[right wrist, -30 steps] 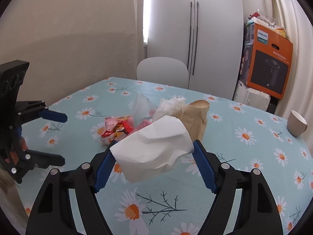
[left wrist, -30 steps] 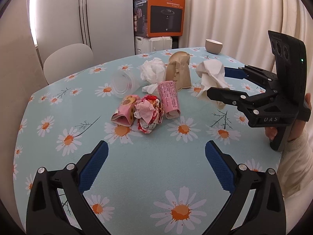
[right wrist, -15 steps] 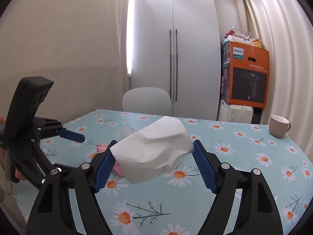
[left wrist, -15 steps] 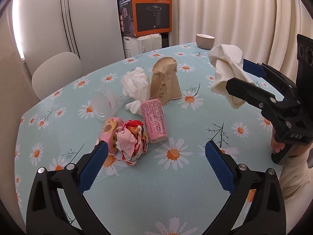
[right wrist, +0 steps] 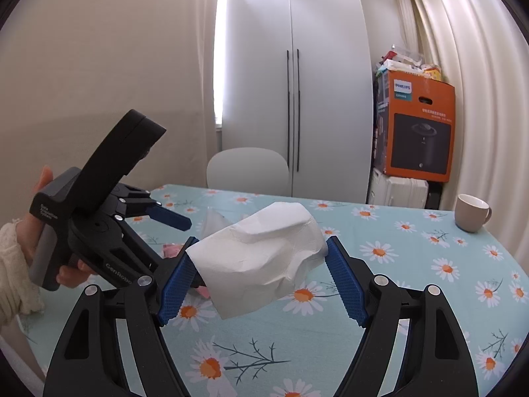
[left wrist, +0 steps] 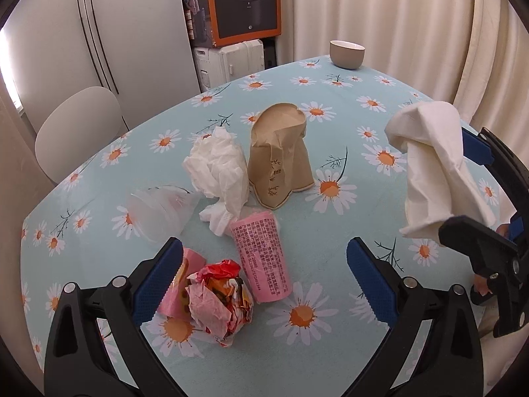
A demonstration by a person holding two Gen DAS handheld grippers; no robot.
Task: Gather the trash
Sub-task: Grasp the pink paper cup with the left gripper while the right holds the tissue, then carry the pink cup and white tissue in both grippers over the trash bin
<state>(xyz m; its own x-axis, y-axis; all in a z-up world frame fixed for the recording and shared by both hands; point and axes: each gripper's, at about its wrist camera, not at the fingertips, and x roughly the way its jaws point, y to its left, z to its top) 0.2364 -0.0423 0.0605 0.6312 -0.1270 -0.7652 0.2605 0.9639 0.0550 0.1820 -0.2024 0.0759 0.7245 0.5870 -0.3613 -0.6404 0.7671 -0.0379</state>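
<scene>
Our right tongs point(right wrist: 261, 278) clench the tissue point(right wrist: 261, 258) above the desk's point(left wrist: 330, 251) near edge; our left tongs point(left wrist: 264, 284) gape empty, straddling the wrapper point(left wrist: 218, 301) and pink tube point(left wrist: 261, 261), whose long axis runs away from us; left is nearer.

Bench point(left wrist: 330, 238) cloth was pale turquoise, printed with white, orange-centred daisies and thin dark sprigs. On it: brown paper bag point(left wrist: 281, 162), white tissue wad point(left wrist: 218, 172), pink printed cup point(left wrist: 263, 258), red-and-pink crumpled wrapper point(left wrist: 218, 301), beige mug point(left wrist: 347, 53). Box point(right wrist: 420, 125) behind was orange and black.
</scene>
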